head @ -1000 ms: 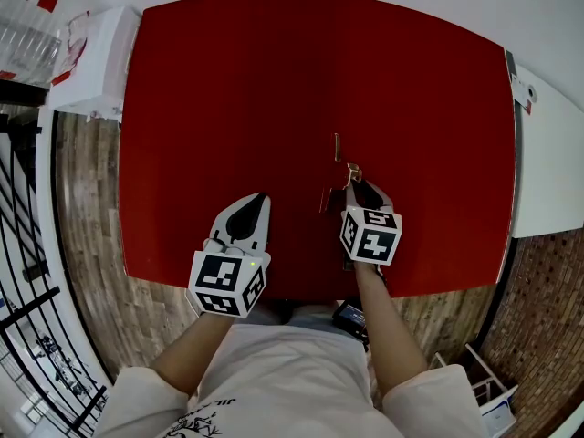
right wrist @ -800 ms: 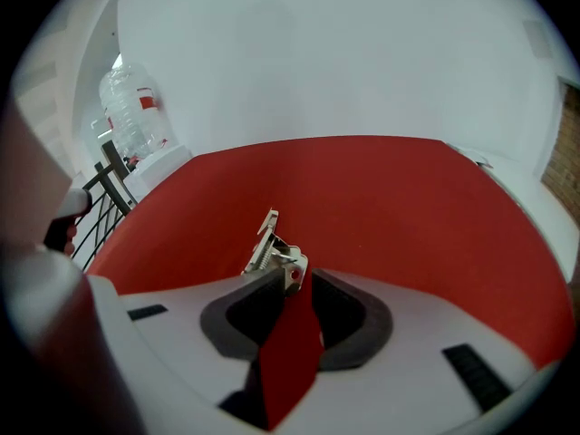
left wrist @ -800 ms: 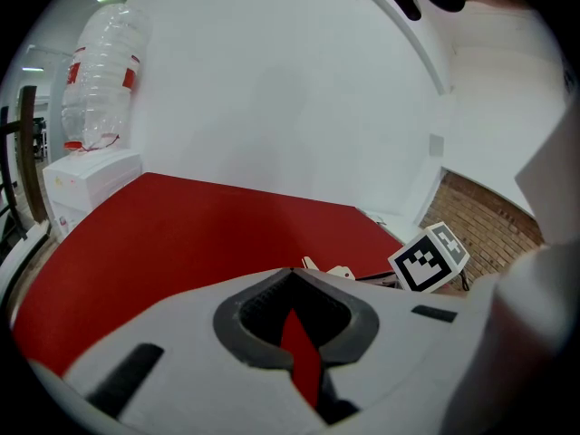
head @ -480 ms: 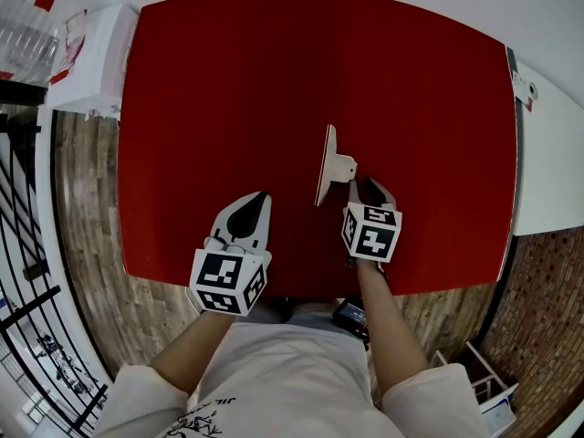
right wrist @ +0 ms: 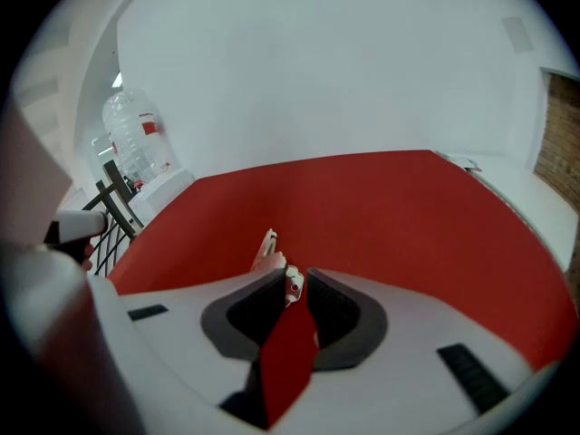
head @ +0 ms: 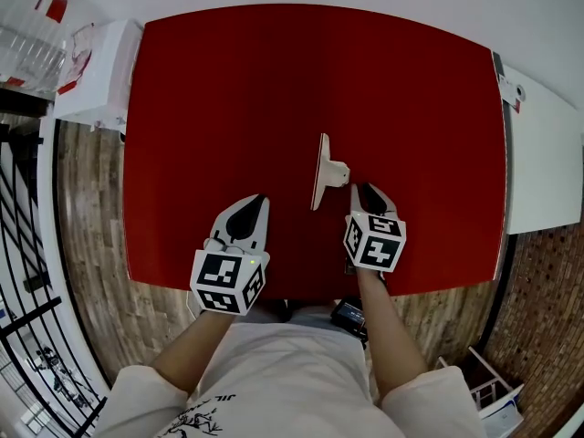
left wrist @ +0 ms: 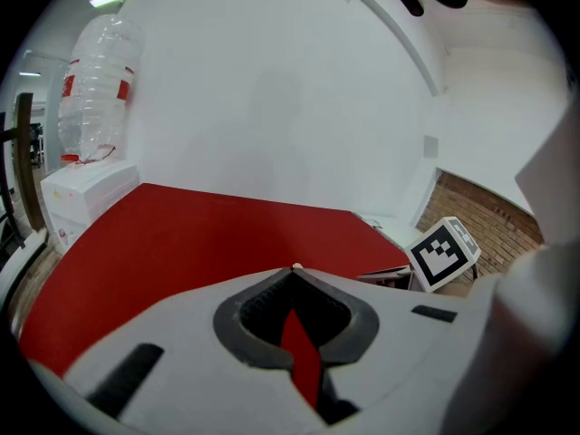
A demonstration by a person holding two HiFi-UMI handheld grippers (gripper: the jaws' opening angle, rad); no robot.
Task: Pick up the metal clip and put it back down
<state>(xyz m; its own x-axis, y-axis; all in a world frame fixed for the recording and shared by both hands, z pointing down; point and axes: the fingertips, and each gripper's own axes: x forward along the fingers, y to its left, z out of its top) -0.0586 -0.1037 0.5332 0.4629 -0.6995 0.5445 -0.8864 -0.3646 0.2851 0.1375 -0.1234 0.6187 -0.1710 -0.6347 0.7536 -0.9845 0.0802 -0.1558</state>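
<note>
Right tongs (head: 359, 188) clenched on the small tab of the metal clip (head: 321, 172), which appears held clear of the red table (head: 228, 108). Left tongs (head: 255, 203) closed, empty. Judgement: lower slowly with a steady squeeze; release only once the clip rests flat.

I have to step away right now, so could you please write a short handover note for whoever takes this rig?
Left gripper: shut, empty, idle over the near edge of the red table.
Right gripper: shut on the metal clip, gripped at one end.
Clip: held up, apparently clear of the table, around mid-table.
Done: the pick-up.
Left: lower the clip onto the table, open the right gripper, withdraw.
</note>
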